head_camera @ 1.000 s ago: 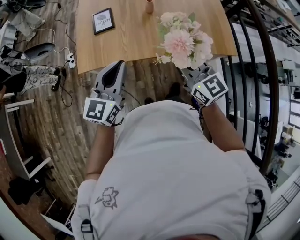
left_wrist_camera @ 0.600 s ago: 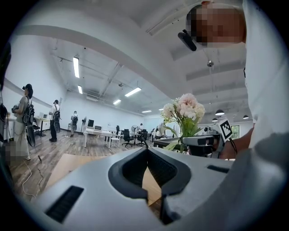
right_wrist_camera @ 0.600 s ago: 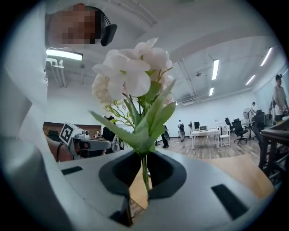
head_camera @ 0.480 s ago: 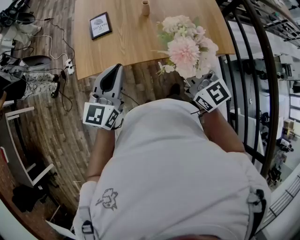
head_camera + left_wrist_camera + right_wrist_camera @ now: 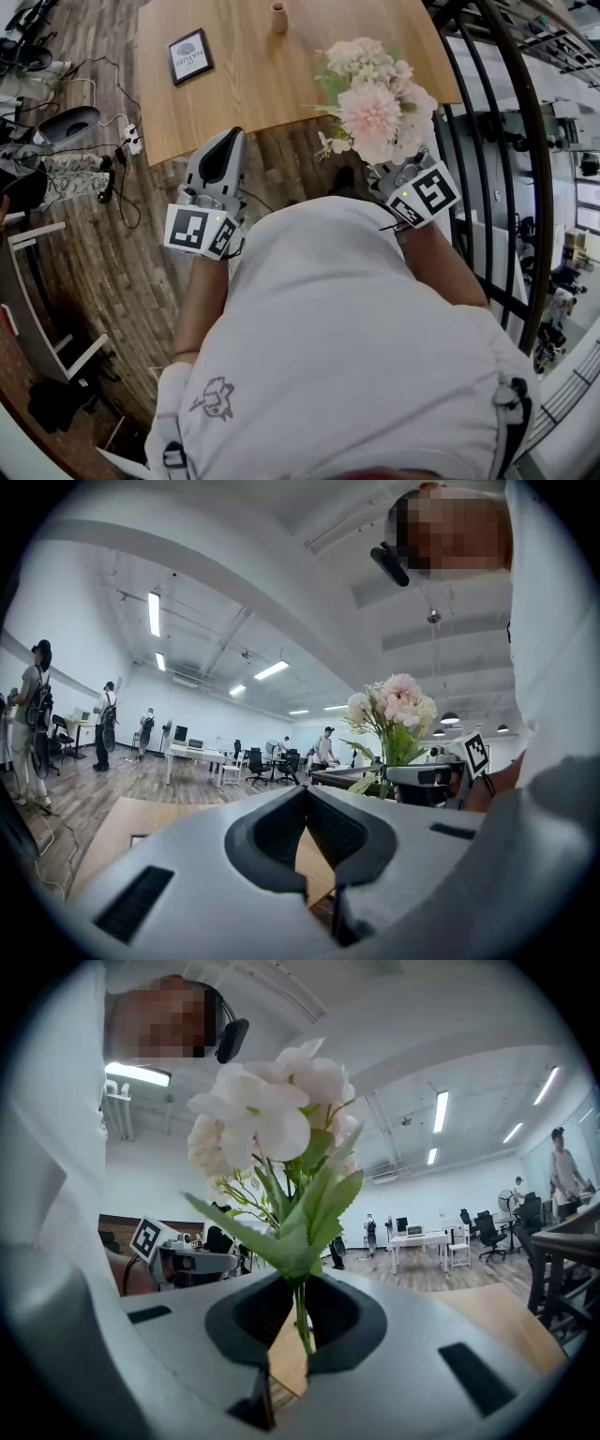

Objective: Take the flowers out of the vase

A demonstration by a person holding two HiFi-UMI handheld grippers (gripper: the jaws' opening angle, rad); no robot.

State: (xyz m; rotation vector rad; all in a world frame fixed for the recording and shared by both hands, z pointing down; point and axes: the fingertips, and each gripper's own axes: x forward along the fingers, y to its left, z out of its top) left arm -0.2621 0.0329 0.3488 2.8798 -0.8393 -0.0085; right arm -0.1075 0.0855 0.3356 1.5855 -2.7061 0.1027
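Vase [image 5: 278, 17] and table [image 5: 253, 89] have drifted left; right gripper [image 5: 298, 1330] clenches the flowers [image 5: 375, 98], left gripper's [image 5: 227, 139] jaws closed empty.

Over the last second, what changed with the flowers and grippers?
Little. The pink and cream flower bouquet in the right gripper drifted slightly farther from the small tan vase, toward the wooden table's near right edge; the head view shifted too. Unchanged: right gripper shut on the green stems, left gripper shut and empty.
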